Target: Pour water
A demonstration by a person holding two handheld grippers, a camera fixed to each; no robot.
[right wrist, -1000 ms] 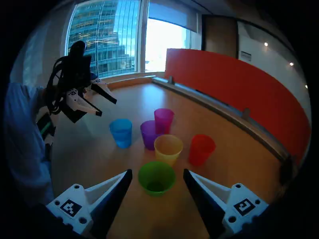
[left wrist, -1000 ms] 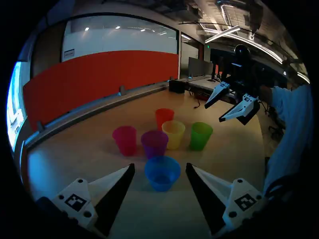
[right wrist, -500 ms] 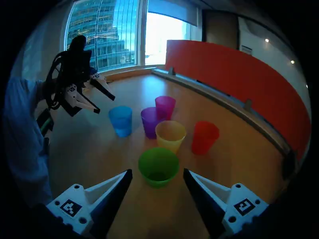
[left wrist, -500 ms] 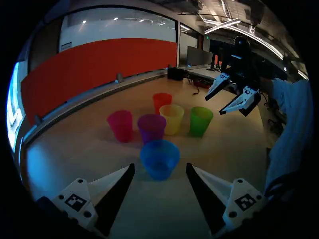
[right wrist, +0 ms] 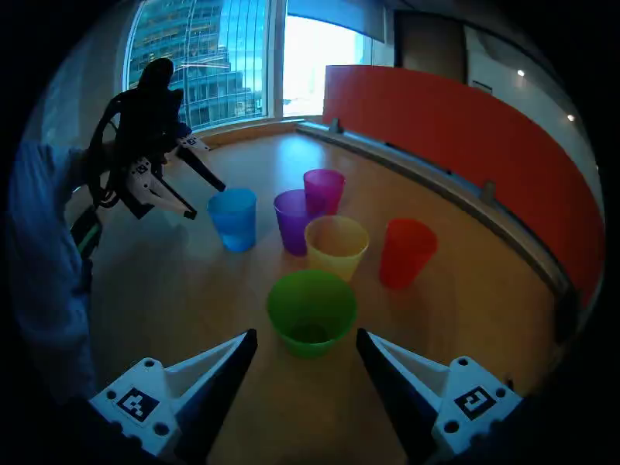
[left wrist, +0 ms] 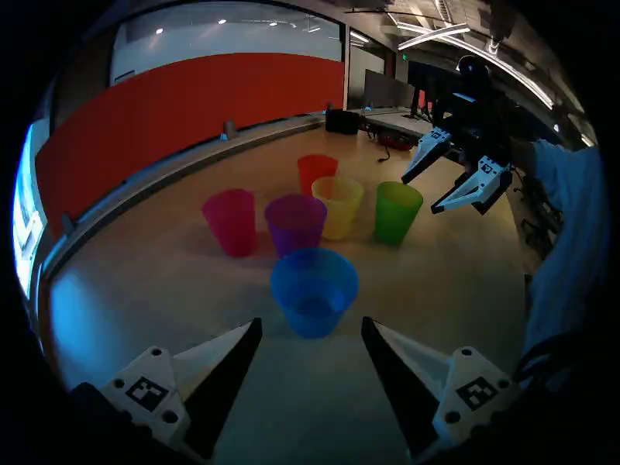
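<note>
The left gripper (left wrist: 310, 321) is held released, fingers spread wide, with the translucent blue plastic cup (left wrist: 314, 291) standing upright just ahead of the tips, untouched. The right gripper (right wrist: 305, 332) is likewise spread before the translucent green plastic cup (right wrist: 311, 310). Both cups are set on the wooden table (left wrist: 155, 294), clustered with four other coloured cups, well in from the edge along the red partition (left wrist: 194, 101).

Red wall panel (left wrist: 194, 93), wooden tabletop (right wrist: 480, 310), window with high-rise outside (right wrist: 201, 70), ceiling light strips (left wrist: 434, 31)
</note>
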